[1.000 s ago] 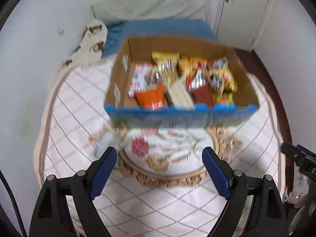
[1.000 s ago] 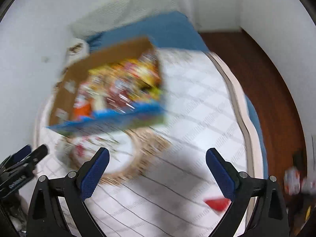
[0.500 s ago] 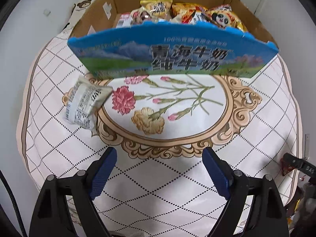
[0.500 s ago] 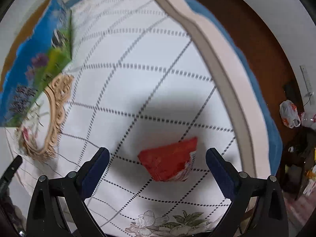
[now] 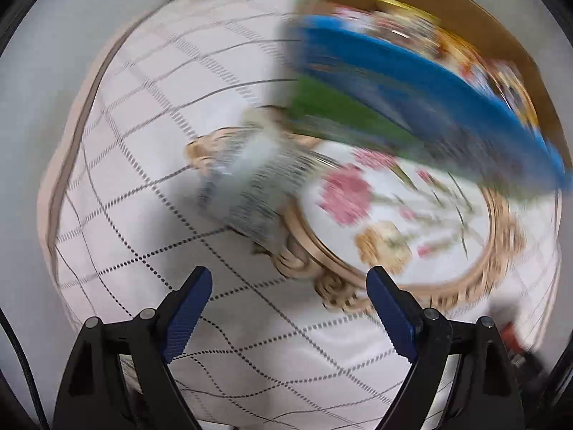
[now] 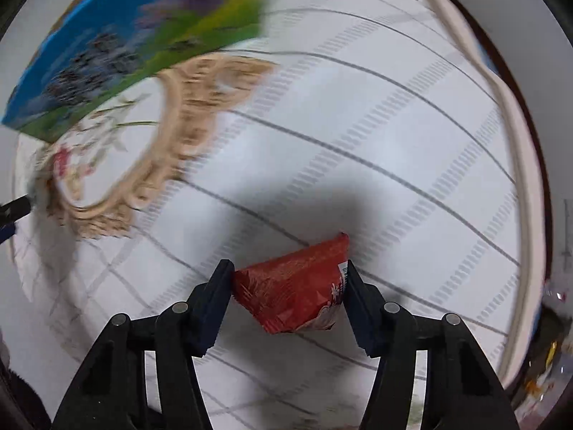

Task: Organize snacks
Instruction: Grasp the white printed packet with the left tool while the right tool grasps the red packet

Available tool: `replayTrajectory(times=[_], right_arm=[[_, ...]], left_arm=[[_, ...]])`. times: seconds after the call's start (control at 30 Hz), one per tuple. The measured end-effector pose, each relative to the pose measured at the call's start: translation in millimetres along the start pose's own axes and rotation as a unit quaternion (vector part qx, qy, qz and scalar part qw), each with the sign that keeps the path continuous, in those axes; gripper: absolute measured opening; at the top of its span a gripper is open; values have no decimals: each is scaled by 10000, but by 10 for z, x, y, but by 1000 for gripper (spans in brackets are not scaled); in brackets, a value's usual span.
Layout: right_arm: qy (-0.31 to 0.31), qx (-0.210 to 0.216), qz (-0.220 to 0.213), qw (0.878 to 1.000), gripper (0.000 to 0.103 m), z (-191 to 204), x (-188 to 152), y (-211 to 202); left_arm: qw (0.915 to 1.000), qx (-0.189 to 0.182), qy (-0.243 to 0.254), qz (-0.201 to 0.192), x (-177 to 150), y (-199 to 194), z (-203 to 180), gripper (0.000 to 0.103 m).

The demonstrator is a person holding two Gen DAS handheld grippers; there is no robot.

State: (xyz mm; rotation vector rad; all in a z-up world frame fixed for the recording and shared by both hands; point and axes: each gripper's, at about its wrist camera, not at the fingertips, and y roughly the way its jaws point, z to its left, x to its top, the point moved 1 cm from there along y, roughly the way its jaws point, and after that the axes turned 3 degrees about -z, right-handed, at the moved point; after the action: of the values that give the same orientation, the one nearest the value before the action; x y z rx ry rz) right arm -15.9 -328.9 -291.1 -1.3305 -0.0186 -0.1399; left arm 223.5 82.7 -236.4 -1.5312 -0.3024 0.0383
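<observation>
A cardboard box (image 5: 412, 82) with a blue and green printed front holds several snack packets; it also shows in the right wrist view (image 6: 118, 39). A silver-white snack packet (image 5: 250, 186) lies on the cloth just ahead of my open, empty left gripper (image 5: 288, 290). My right gripper (image 6: 286, 283) has closed onto a red snack packet (image 6: 297, 286); both jaws touch its sides, low over the cloth.
The white checked cloth (image 6: 358, 125) with a floral medallion (image 5: 412, 229) covers a round table. Its edge (image 6: 530, 186) curves along the right, with dark floor and clutter beyond. The left view is blurred by motion.
My right gripper has come down and closed on the red packet. My left gripper has swung left and nearer to the silver-white packet, staying open.
</observation>
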Motion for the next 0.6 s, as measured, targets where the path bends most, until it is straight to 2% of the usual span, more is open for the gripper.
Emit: replayTrajectory(times=[0.1, 0.13, 0.17, 0.27, 0.3, 0.37, 0.47, 0.5, 0.53, 0.6], right_arm=[[-225, 74, -87, 9997, 62, 240, 114, 17], [-267, 127, -85, 9995, 62, 308, 148, 21], [-309, 179, -70, 9993, 62, 366, 176, 22], [-436, 221, -53, 9988, 62, 463, 221, 16], [-482, 221, -42, 9986, 62, 517, 254, 15], [-526, 267, 0, 9983, 62, 594, 311, 24], [-580, 298, 65, 9979, 62, 733, 455, 48], [-597, 306, 86, 9977, 62, 775, 484, 61], [-615, 319, 121, 9975, 62, 799, 490, 69], [-628, 335, 161, 9973, 62, 780, 586, 88]], left_arm=[[9982, -60, -588, 40, 187, 100, 215, 88], [9982, -88, -585, 13, 239, 120, 235, 88], [9991, -23, -425, -11, 290, 142, 214, 88], [9985, 262, 480, -98, 356, 198, 14, 88], [9945, 474, 919, -151, 361, 237, -83, 88], [9867, 718, 1455, -140, 365, 338, -202, 88], [9805, 768, 1809, -66, 384, 483, -276, 88], [9805, 703, 1833, -87, 390, 500, -280, 84], [9809, 658, 1829, -113, 420, 521, -300, 73], [9847, 477, 1675, -54, 447, 553, -243, 61]])
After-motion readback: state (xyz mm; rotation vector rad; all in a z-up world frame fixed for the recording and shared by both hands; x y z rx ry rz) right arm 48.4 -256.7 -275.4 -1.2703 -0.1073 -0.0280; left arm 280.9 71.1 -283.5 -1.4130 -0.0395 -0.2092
